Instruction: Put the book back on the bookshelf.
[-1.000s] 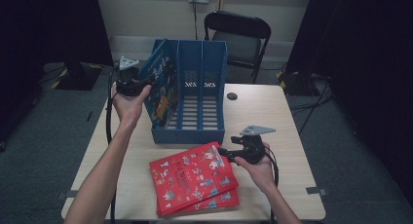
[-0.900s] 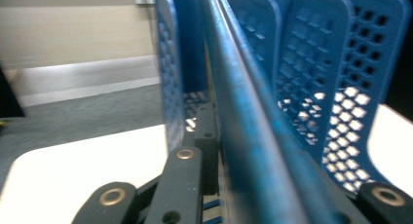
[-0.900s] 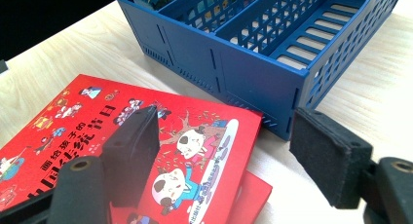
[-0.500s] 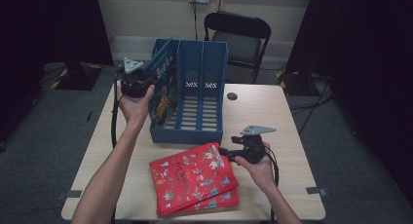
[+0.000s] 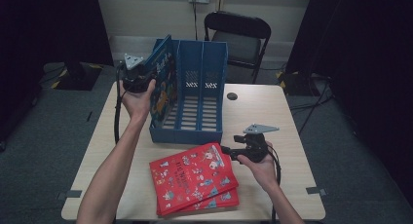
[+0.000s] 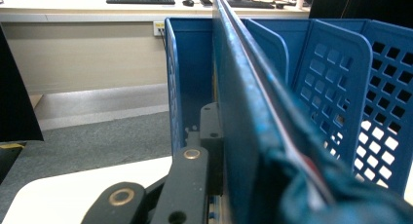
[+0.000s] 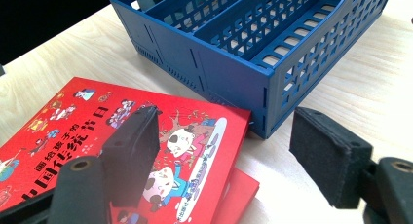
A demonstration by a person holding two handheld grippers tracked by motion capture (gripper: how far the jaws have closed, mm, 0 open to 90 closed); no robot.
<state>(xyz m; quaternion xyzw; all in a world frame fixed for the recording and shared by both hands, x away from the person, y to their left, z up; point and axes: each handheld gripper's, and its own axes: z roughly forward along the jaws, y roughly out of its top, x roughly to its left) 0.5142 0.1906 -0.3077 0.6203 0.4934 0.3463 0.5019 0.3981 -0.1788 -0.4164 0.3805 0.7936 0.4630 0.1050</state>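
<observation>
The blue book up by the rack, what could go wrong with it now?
The left gripper pinches the blue book only at one edge, so it might tilt or slip. It stands in the blue file rack's leftmost slot, so it could catch on a divider. The right gripper waits open over the red books and might nudge them.

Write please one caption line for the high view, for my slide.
Left gripper holds a blue picture book upright in the blue plastic file rack; open right gripper waits by two red books.
</observation>
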